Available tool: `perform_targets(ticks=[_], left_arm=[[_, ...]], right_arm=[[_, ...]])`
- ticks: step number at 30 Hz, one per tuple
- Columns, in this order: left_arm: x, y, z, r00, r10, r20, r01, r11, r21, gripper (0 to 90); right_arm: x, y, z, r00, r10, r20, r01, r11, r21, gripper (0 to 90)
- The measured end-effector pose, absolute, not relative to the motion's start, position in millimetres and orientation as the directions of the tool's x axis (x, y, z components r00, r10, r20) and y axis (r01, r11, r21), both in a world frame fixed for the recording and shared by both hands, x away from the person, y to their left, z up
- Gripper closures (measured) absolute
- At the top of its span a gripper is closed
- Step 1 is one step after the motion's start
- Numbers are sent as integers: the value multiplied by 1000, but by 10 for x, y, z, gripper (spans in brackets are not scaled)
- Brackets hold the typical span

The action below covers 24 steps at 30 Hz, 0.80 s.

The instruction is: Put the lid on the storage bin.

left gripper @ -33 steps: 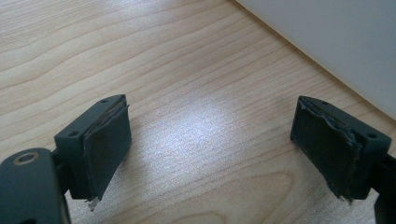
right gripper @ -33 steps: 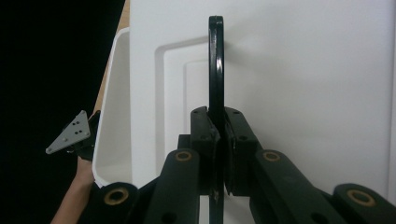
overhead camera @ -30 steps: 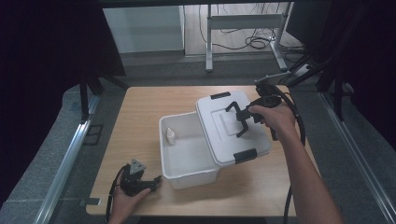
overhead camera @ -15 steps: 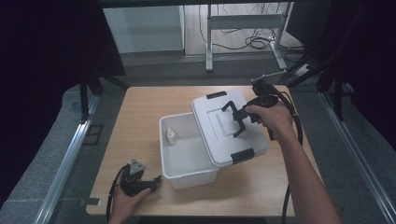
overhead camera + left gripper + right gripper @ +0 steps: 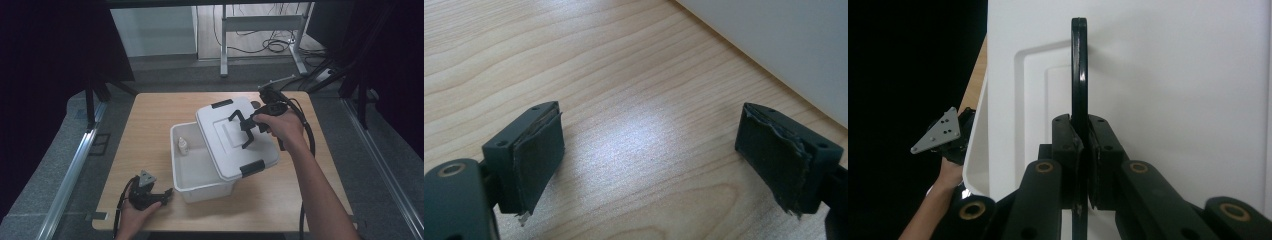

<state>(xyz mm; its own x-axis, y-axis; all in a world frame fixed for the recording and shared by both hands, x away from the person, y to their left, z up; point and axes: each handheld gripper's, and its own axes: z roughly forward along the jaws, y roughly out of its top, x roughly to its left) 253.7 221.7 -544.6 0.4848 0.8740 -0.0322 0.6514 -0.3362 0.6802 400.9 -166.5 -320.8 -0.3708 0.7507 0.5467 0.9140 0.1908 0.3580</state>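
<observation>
Right gripper view: right gripper (image 5: 1081, 165) jaws clamp the lid's black handle (image 5: 1078, 75); left gripper (image 5: 649, 165) jaws gape wide, holding nothing.

**White, Black and Pale Wood**

The lid (image 5: 235, 140) is plain white with two black latches (image 5: 252, 168) and a black handle (image 5: 1078, 75). The box (image 5: 200, 175) under it is the same white, and holds a small whitish bottle (image 5: 183, 146). The surface (image 5: 150, 130) is light wood with a fine wavy grain. The left hand-held gripper (image 5: 167, 192) is black with a grey three-cornered plate; the right hand-held gripper (image 5: 246, 131) is black, with brass-coloured rings at its joints. The floor (image 5: 60, 165) is grey.
</observation>
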Motion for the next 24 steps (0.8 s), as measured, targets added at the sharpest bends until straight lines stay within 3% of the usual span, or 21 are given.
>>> perform_targets(ticks=[24], left_arm=[[2536, 2215, -5446, 485, 874, -33, 651, -336, 681, 121]], right_arm=[[3988, -1553, -3278, -380, 732, 566, 914, 204, 350, 842]])
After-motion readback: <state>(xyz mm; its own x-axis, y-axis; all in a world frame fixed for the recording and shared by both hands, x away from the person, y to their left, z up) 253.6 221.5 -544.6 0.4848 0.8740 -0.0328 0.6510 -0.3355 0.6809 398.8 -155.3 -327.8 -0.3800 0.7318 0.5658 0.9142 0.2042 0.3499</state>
